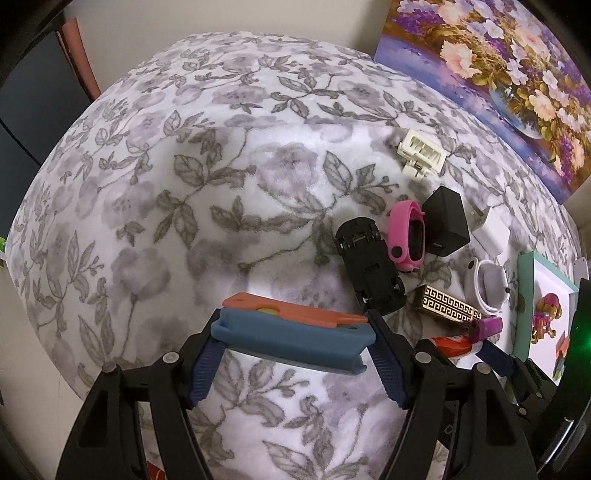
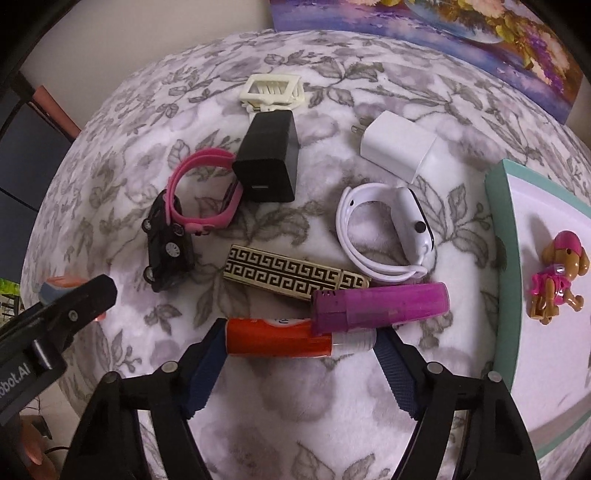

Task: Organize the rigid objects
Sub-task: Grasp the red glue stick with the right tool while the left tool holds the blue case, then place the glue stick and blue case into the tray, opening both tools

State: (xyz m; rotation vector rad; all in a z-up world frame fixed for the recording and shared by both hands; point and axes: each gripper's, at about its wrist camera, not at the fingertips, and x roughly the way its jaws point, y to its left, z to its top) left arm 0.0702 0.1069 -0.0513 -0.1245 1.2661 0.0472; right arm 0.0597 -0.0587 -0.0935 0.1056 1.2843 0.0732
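Note:
My left gripper (image 1: pixel 295 339) is shut on a blue and orange plastic piece (image 1: pixel 291 334), held above the floral cloth (image 1: pixel 184 184). My right gripper (image 2: pixel 299 343) is shut on an orange tube with a clear cap (image 2: pixel 291 338), lengthwise between the fingers. Just beyond it lie a purple lighter (image 2: pixel 380 304) and a gold-and-black patterned bar (image 2: pixel 291 275). A black toy car (image 2: pixel 168 245), pink watch (image 2: pixel 201 192), black charger (image 2: pixel 267 157), white charger (image 2: pixel 397 147) and white watch (image 2: pixel 384 230) lie further out.
A teal-rimmed white box (image 2: pixel 502 240) at the right holds a toy dog figure (image 2: pixel 557 277). A cream hair clip (image 2: pixel 271 90) lies at the far side. A flower painting (image 2: pixel 461 33) leans against the wall behind. The left gripper's arm (image 2: pixel 51 325) shows at the right wrist view's left.

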